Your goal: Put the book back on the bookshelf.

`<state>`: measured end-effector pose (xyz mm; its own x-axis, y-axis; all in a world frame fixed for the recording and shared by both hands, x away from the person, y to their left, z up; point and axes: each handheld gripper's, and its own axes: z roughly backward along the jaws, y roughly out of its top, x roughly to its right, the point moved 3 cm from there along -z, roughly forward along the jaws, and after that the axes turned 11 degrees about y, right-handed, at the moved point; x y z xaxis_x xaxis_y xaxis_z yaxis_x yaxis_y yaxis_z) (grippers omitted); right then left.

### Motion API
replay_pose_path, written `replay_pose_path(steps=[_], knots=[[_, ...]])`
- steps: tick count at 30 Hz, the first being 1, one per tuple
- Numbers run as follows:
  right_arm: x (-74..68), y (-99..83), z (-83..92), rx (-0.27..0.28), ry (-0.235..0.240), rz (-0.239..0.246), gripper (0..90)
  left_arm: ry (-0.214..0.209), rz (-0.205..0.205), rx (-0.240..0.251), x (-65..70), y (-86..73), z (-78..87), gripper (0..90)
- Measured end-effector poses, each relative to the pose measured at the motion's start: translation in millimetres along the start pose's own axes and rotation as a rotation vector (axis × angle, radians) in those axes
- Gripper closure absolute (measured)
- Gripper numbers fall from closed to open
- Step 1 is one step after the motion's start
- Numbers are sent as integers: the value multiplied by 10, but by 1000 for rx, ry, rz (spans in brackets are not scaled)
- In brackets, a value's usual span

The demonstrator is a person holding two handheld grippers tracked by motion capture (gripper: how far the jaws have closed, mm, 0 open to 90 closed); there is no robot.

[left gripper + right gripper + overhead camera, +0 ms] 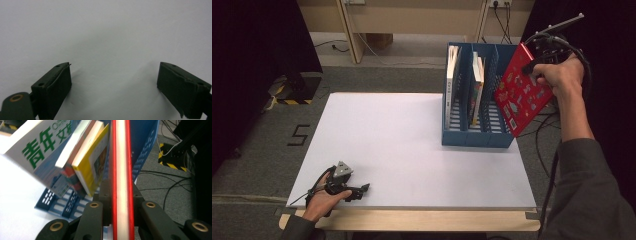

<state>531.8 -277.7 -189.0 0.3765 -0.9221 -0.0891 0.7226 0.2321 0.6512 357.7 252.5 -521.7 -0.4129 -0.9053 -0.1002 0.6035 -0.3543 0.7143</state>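
My right gripper [532,67] is shut on a red book [522,97] and holds it tilted in the air by the right side of the blue file rack [477,137]. In the right gripper view the red book [121,170] runs edge-on between the jaws, its pale page edge facing me. The rack holds a white book [452,80] in its left slot and two books [477,87] in the middle slot. My left gripper [362,190] rests on the white table [402,150] near the front left corner, jaws open with nothing between the fingers [53,87].
The rack stands at the table's back right. Cables [544,130] trail on the carpet to the right of the table. A yellow-and-black striped block [292,92] lies on the floor at the far left. A wooden frame [352,30] stands behind the table.
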Motion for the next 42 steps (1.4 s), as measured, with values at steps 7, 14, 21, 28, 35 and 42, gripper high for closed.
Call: replay_pose_path(steps=[7, 14, 21, 28, 35, 42], knots=[[38, 120, -148, 17, -2, -34, 793, 0, 0, 0, 0, -1, 1, 115], [85, 223, -290, 44, 2, -75, 793, -2, -1, 1, -1, -2, 1, 116], [129, 283, -424, 60, -4, -95, 792, -2, -3, 1, -3, -2, 2, 116], [174, 270, -646, 62, -4, -125, 791, -2, -3, 1, -2, -3, 3, 116], [268, 237, -860, 67, 4, -163, 790, -2, -3, 1, -2, -4, 4, 116], [294, 217, -1051, 62, 0, -180, 787, -2, -3, 1, -2, -4, 3, 116]])
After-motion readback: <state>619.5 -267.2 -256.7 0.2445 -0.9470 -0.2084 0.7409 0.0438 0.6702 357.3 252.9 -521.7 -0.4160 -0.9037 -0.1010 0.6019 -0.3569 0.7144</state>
